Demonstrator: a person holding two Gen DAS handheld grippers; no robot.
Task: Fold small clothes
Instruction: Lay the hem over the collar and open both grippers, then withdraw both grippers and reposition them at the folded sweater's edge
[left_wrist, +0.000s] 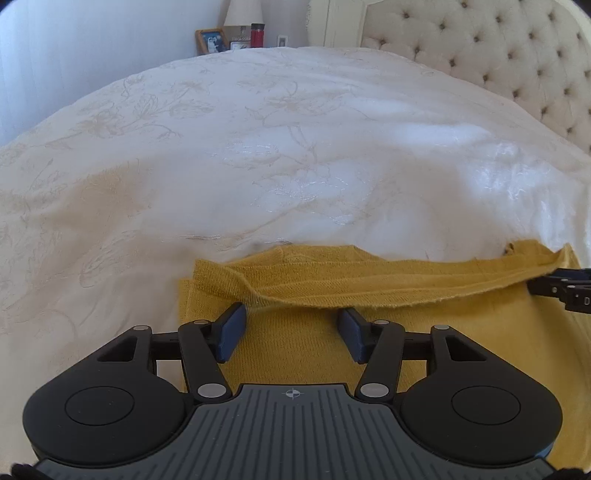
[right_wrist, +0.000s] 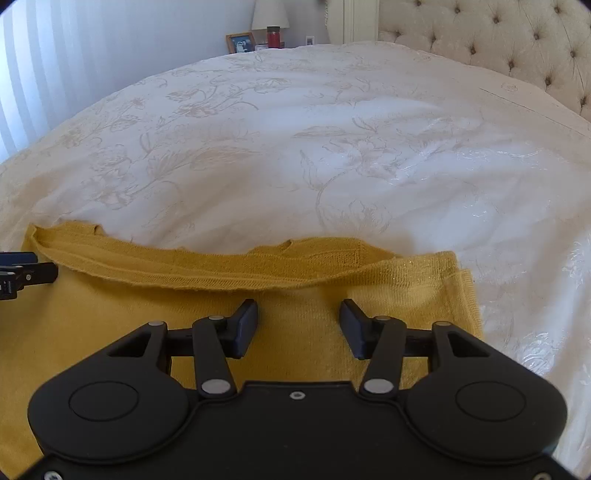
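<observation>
1. A yellow knitted garment (left_wrist: 295, 354) is laid flat at the near edge of a bed covered by a white bedspread (left_wrist: 258, 147); a folded band runs along its far edge.
2. The left gripper (left_wrist: 291, 326) is held low over the garment's left part. Its jaws are spread wide and nothing is gripped.
3. The right gripper (right_wrist: 298, 325) is held likewise over the right part, jaws wide apart and empty.
4. Whether the fingertips touch the cloth cannot be determined.
5. Risk: if only the top layer is pinched, the layers below may be left behind and the fold skewed.
6. Risk: if the bedspread is caught with the knit, both may be lifted.
7. Risk: uneven lifting by the two grippers may cause the soft knit to sag or bunch.
</observation>
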